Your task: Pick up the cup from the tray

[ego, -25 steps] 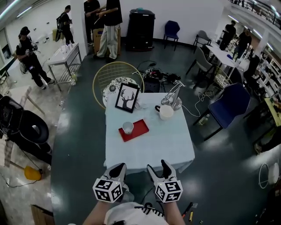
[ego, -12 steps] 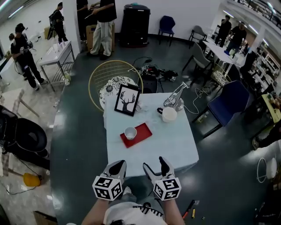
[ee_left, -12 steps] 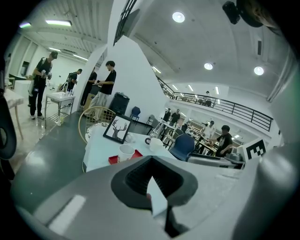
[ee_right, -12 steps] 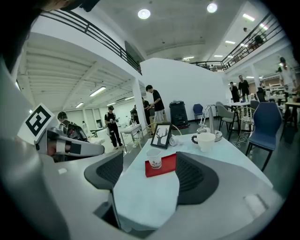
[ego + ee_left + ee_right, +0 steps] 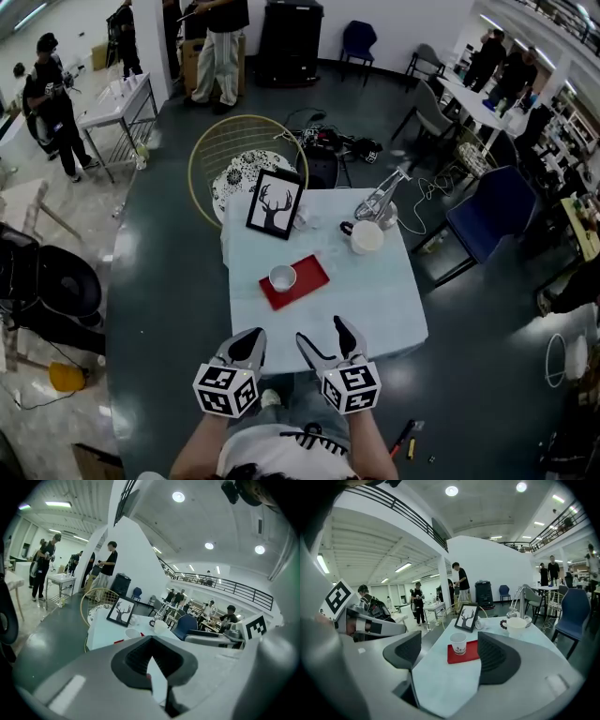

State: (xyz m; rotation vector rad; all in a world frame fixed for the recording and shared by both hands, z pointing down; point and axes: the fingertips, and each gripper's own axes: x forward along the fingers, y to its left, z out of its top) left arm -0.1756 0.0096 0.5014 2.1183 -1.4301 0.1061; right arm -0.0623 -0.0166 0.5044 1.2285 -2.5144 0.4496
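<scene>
Nearer now, the small white paper cup [image 5: 282,277] on its flat red tray [image 5: 314,275] lies at eleven o'clock from the released right gripper [image 5: 323,334]: reach next. Left gripper [image 5: 249,341] is clenched, empty.

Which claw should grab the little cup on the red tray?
The right claw, probably. Its jaws stand apart, and its view shows the cup on the red tray between them. The left claw is shut and would need opening first.
</scene>
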